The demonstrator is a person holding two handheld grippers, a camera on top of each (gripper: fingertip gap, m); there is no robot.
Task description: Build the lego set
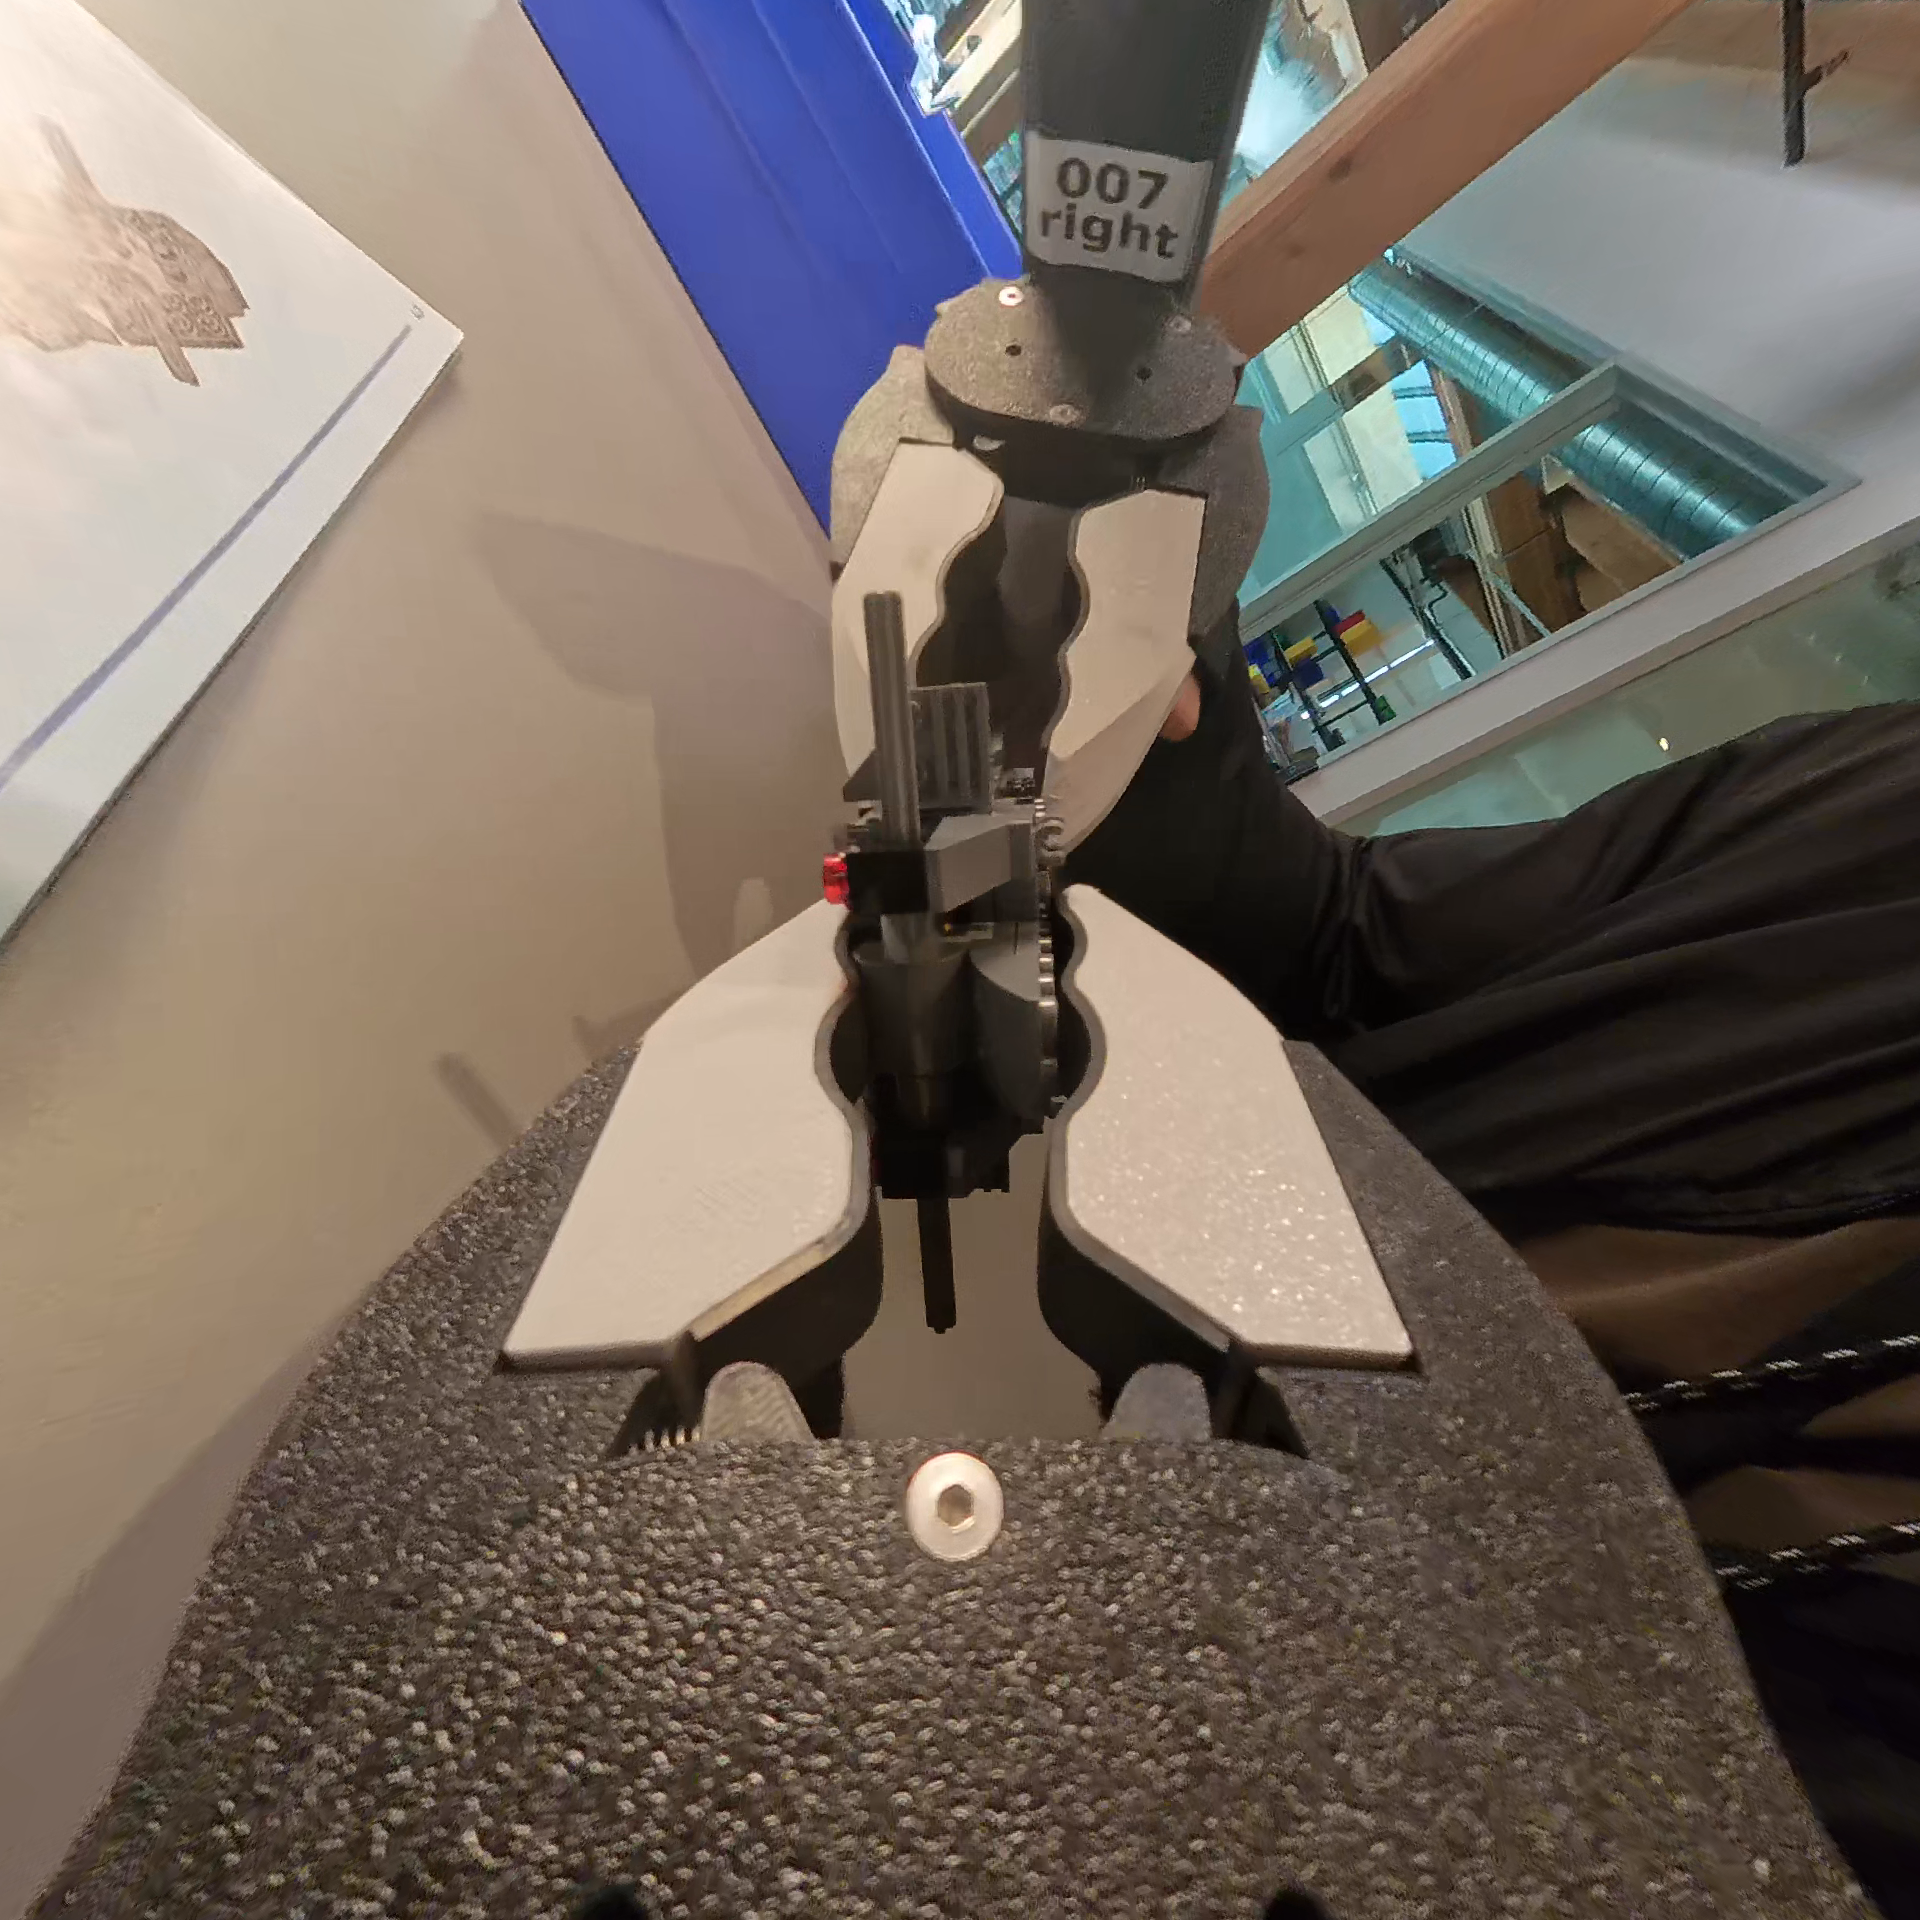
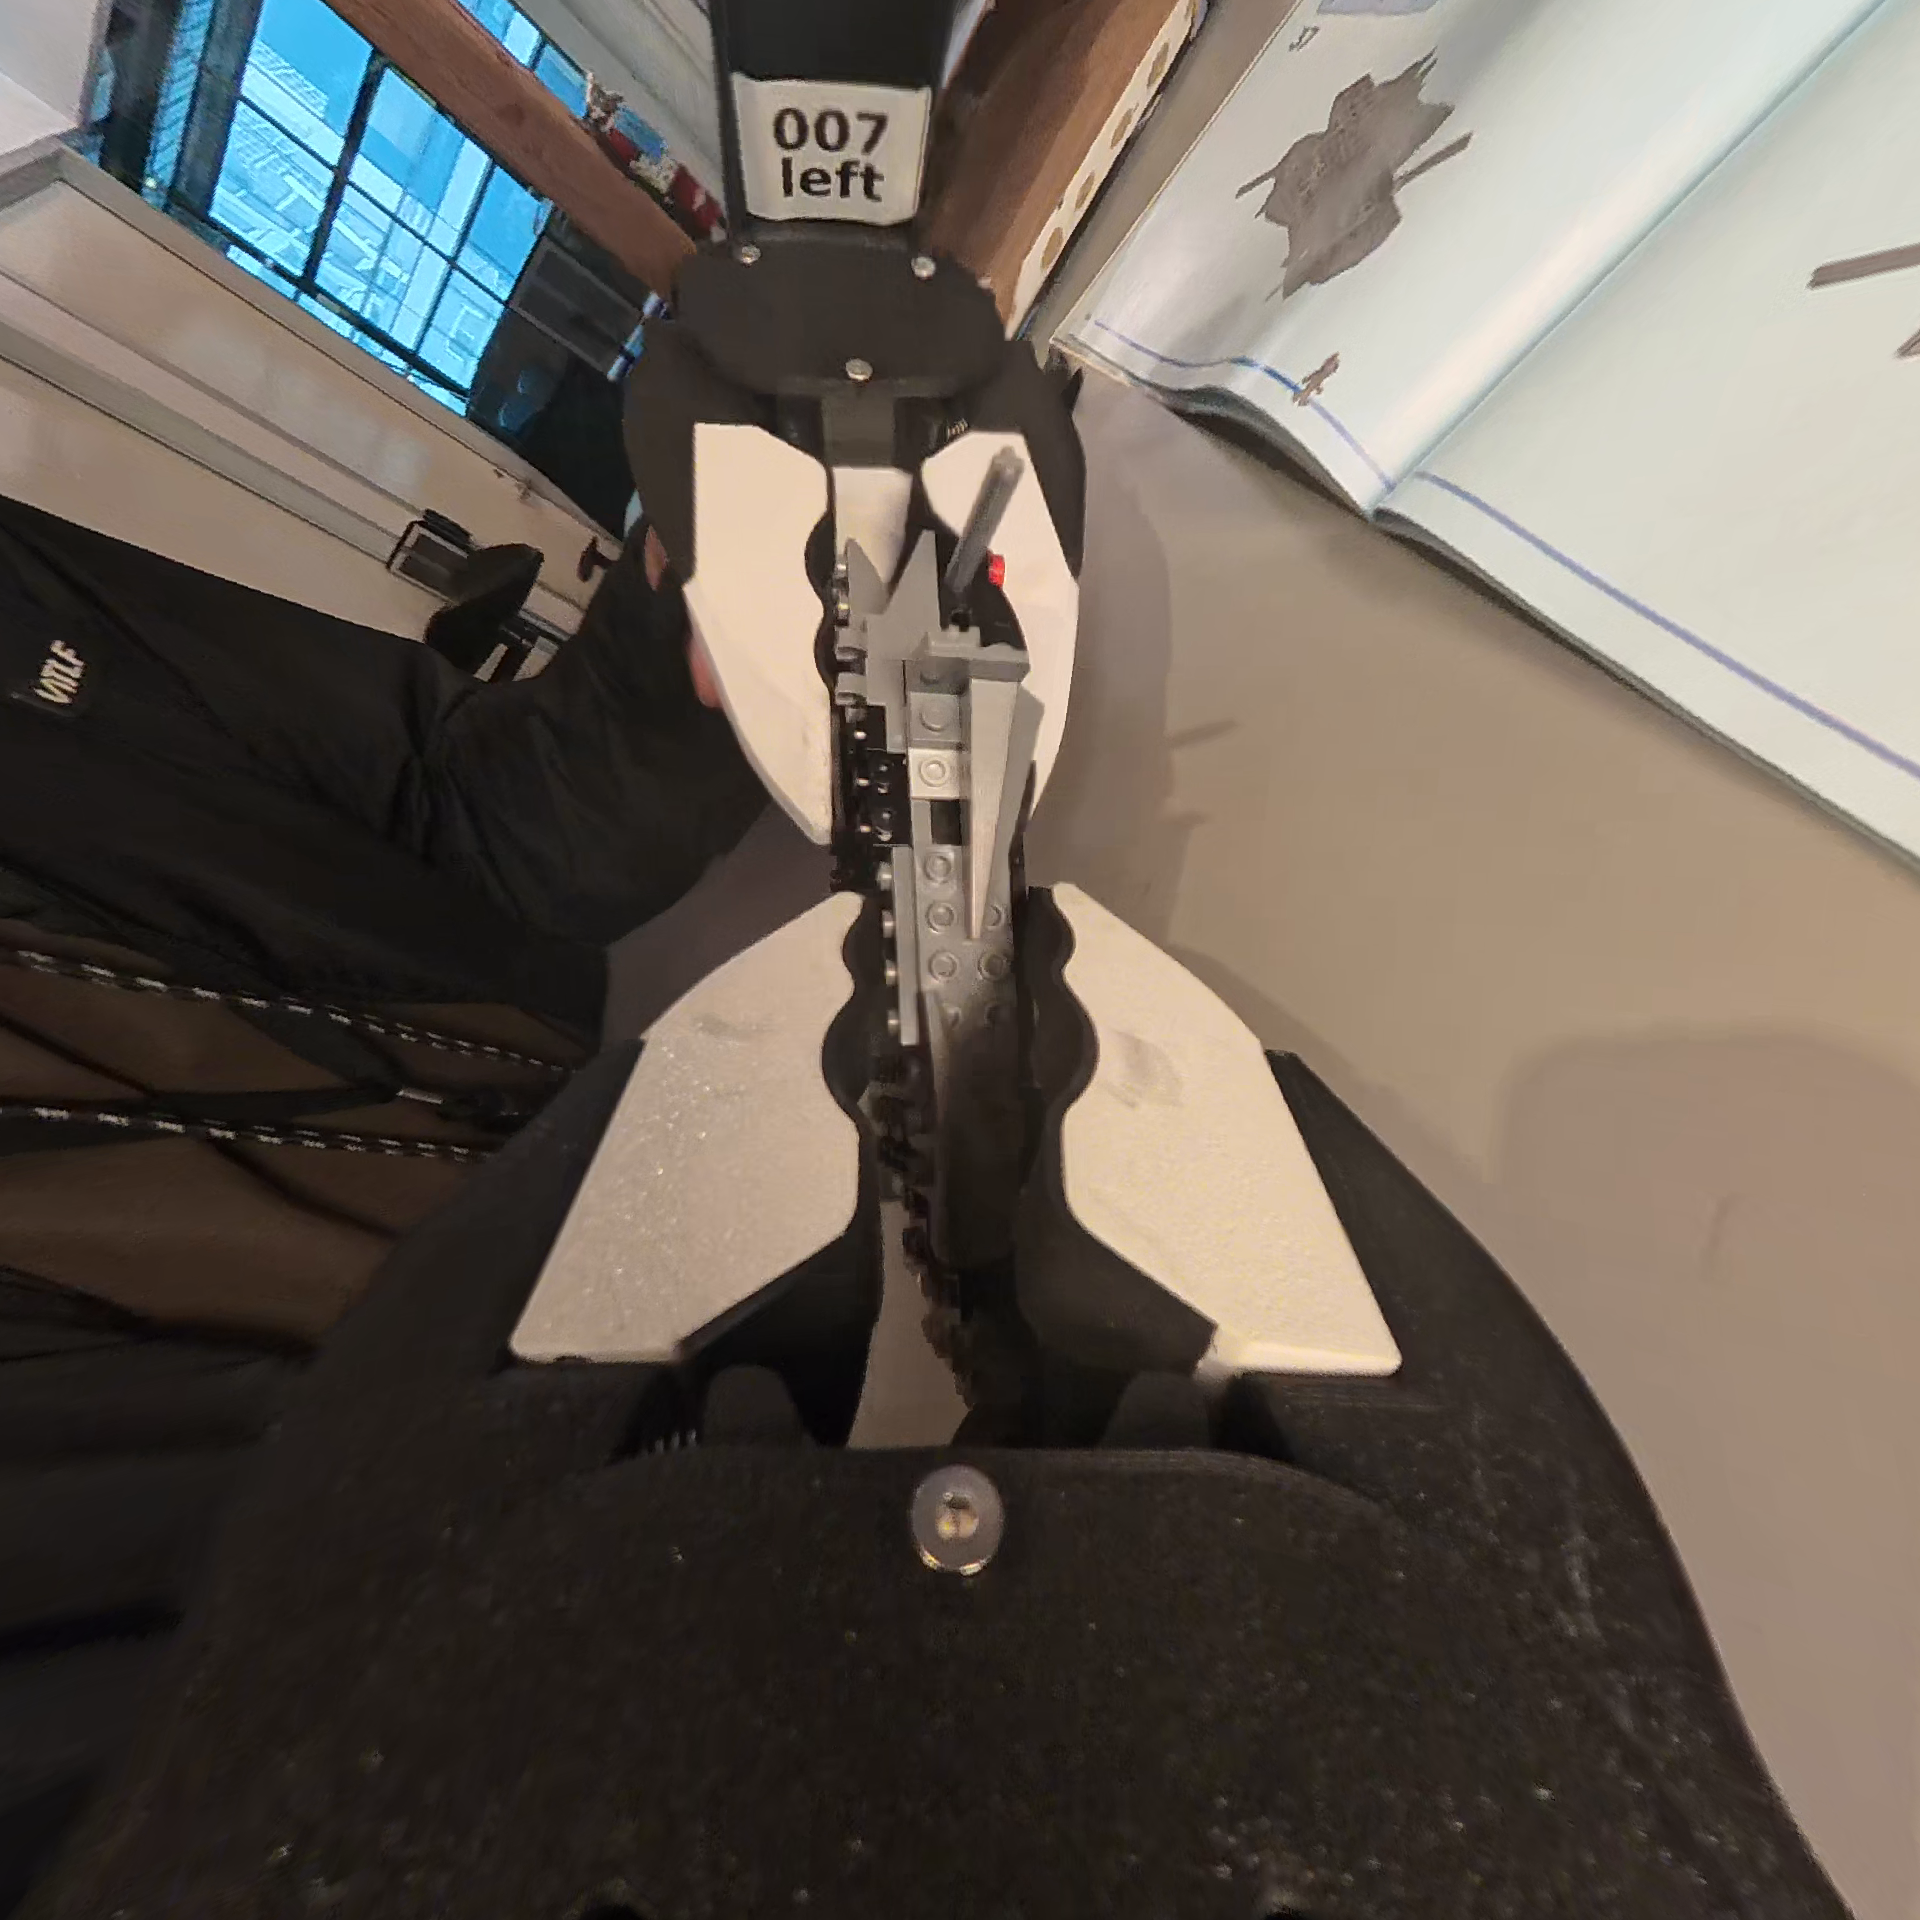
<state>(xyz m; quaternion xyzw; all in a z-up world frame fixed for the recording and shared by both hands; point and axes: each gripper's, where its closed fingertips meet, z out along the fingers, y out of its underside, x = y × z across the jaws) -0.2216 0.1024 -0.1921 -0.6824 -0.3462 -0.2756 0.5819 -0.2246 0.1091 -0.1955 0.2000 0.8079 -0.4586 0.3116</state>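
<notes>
Both grippers, left (image 1: 956,914) and right (image 2: 951,914), clamped on one grey-black brick model (image 1: 940,997); light, stiff, probably fragile at joints; best gripped along flat sides.

my left gripper (image 1: 958,935) and right gripper (image 2: 940,935) face each other tip to tip, both clamped on one grey brick model (image 2: 951,831).

Two wrist cameras face each other at close range, sharing the grey brick model (image 1: 940,977) between them
</notes>
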